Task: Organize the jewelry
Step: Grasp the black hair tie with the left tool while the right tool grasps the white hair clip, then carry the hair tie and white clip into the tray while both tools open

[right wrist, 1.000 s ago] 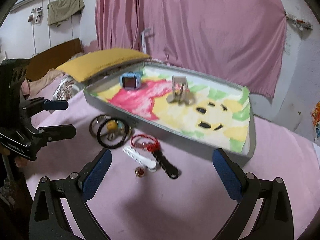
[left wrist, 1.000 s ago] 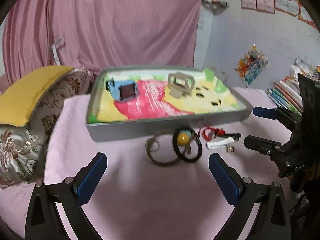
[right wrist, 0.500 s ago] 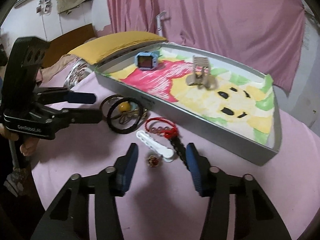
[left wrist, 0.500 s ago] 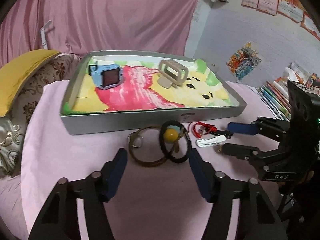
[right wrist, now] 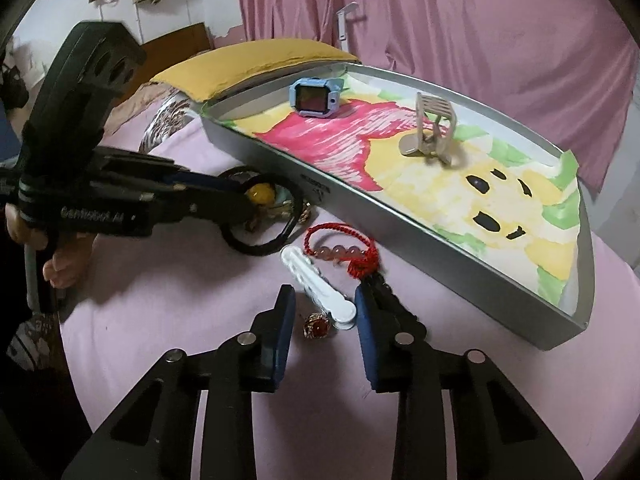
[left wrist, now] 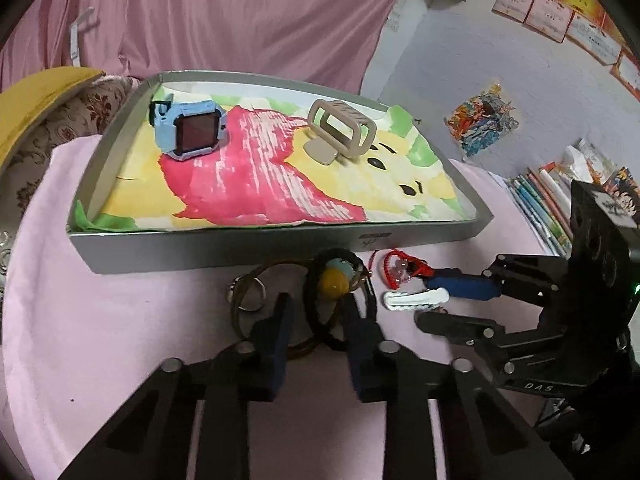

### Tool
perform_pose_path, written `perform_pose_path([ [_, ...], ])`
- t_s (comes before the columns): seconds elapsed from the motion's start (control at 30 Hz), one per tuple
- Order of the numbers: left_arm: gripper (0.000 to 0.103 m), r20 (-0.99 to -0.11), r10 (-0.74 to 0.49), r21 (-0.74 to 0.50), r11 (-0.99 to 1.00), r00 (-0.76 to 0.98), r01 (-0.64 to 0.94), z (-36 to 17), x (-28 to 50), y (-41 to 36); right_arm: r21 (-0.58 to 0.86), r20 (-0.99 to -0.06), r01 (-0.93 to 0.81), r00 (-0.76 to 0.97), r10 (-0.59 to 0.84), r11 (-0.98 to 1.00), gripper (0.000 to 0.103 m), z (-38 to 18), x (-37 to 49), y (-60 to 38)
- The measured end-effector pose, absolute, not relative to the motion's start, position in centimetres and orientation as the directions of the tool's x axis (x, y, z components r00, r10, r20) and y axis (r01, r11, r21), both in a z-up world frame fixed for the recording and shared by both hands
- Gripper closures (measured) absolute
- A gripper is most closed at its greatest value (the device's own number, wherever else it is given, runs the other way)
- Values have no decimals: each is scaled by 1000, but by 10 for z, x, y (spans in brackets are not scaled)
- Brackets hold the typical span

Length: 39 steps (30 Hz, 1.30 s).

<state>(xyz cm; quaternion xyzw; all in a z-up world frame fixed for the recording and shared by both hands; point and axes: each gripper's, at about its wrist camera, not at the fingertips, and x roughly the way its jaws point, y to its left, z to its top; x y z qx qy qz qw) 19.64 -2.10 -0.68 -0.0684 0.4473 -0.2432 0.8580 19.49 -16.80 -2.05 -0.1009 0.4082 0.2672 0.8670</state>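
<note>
A grey tray lined with a cartoon picture holds a blue watch and a beige hair claw. In front of it on the pink cloth lie a black hair tie with a yellow bead, a brown bangle, a red cord bracelet, a white hair clip and a red-stone ring. My left gripper is partly closed, its fingers straddling the black hair tie. My right gripper is partly closed, its fingers either side of the white clip's end and the ring.
A yellow cushion lies on a patterned bolster behind the tray's left end. A pink curtain hangs behind. Books are stacked at the right. The person's hand holds the left gripper's handle.
Both grippers have narrowed from wide open and moved down and forward. The left one has come down over the hair tie, the right one over the white clip and ring.
</note>
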Motion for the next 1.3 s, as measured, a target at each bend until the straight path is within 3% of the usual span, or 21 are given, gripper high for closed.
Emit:
perform_pose_path([
  [0.13,95,-728,-494,-347,864,476,365,-5,195,-23,63,-768,-563,500,400,824,77,-19,194,-167],
  [0.57,97,-707,-500,-330,859,500,391,6,179,-27,105,-768,-564,478,427,819,77,-19,203,-161],
  [0.67,97,-703,-501,-326,858,505,398,6,176,-27,82,-774,-562,484,408,823,89,-19,202,-158],
  [0.83,98,-684,-506,-309,853,525,420,12,169,-30,78,-774,-549,493,398,832,90,-18,201,-160],
  [1.1,98,-618,-494,-283,866,611,413,31,159,-25,173,-657,-489,589,470,855,90,1,189,-180],
  [1.3,98,-497,-462,-263,887,734,380,52,159,-20,212,-522,-450,698,490,867,90,23,186,-186],
])
